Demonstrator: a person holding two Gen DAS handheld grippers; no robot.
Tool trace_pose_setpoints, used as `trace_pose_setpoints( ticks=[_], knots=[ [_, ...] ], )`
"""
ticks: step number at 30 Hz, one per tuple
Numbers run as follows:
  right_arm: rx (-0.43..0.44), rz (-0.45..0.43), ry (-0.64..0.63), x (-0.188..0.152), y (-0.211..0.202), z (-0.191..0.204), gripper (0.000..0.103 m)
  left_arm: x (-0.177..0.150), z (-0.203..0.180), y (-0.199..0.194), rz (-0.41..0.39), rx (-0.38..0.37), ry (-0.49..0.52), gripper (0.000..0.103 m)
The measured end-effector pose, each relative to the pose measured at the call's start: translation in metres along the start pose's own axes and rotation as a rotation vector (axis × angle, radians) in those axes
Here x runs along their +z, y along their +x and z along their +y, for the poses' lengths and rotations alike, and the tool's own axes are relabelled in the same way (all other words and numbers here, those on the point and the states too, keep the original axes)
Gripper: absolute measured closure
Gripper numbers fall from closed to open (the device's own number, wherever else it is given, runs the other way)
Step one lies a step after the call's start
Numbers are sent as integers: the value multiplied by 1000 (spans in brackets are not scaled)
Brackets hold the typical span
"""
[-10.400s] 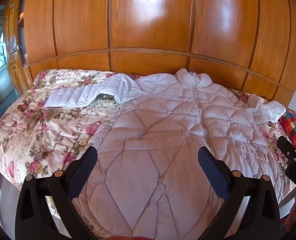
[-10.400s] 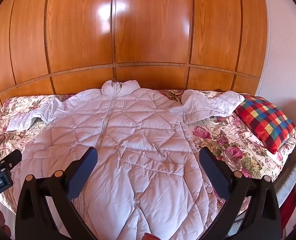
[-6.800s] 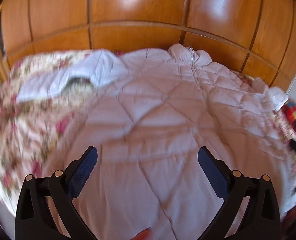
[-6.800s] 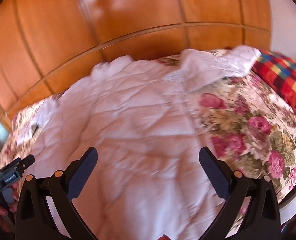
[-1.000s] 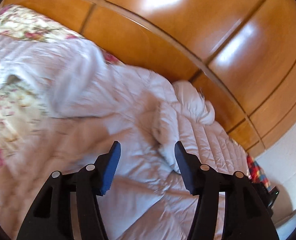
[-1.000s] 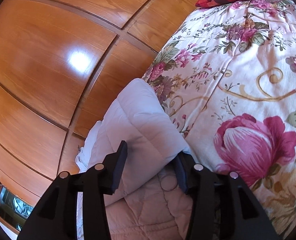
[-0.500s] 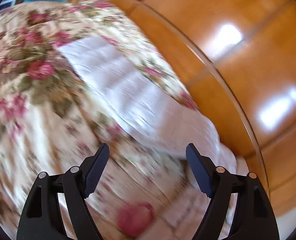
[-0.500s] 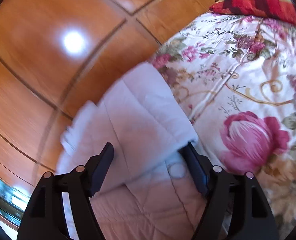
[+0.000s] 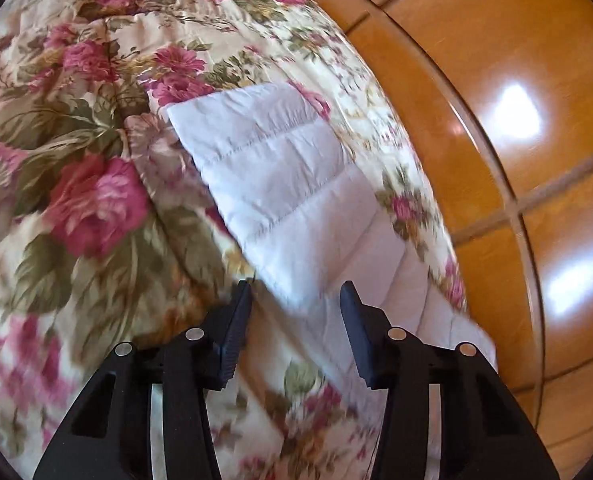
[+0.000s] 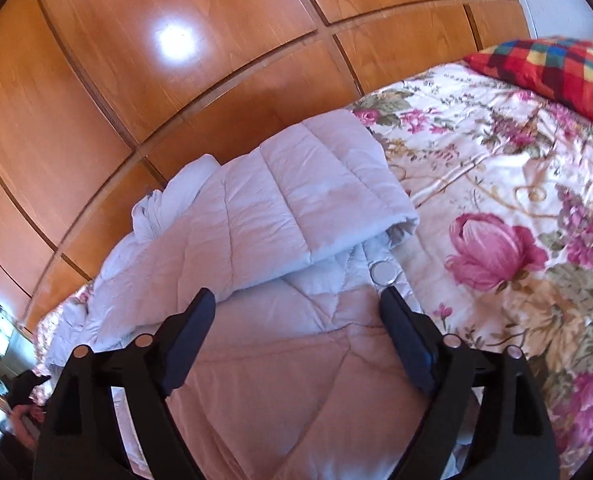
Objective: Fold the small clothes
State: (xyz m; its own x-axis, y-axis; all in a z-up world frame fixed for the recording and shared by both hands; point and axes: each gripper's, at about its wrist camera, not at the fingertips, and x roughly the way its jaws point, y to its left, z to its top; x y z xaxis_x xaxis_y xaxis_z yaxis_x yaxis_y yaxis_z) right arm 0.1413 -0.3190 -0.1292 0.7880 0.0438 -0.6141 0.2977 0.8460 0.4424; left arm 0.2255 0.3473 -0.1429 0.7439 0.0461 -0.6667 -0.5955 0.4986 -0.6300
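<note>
Since a second ago, swung off the jacket's body to its outstretched sleeve [image 9: 280,184], seen at 12 o'clock of the left claw [image 9: 294,322]; jaws just closing, half-wide, sleeve edge between them, contact blurred, cannot tell. Right claw [image 10: 296,320] just widened, now spread broad over the white quilted jacket [image 10: 264,344], nothing pinched. Other sleeve [image 10: 296,208] folded across the body at 12 o'clock. Flowered bedspread [image 10: 516,184] at 3 o'clock. Plaid cushion [image 10: 552,68] cut off at 2 o'clock. Jacket's lower part hidden behind the claw.
</note>
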Motion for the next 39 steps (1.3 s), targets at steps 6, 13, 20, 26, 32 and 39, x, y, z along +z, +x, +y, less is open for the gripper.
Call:
trace_pose_setpoints(
  ticks=[6,13,20,26,32,39],
  knots=[
    [68,-14,81,0,-2,-16,18,9,0,10,-47,10,-41,58],
    [63,-9,74,0,-2,-15,17,16,-2,8,-37,9,-19,97],
    [76,-13,83,-1,-3,-16,17,21,-60,-48,-183,-91,76,99],
    [102,-22,104,-2,-5,-18,17,-13,-156,-108,-258,-314,297,99],
    [114,-26,115,-2,-6,-21,17,-84,-229,-136,-184,-505,465,99],
    [133,-33,130,-2,-7,-22,16,-212,-283,-130,-80,-574,745,99]
  ],
)
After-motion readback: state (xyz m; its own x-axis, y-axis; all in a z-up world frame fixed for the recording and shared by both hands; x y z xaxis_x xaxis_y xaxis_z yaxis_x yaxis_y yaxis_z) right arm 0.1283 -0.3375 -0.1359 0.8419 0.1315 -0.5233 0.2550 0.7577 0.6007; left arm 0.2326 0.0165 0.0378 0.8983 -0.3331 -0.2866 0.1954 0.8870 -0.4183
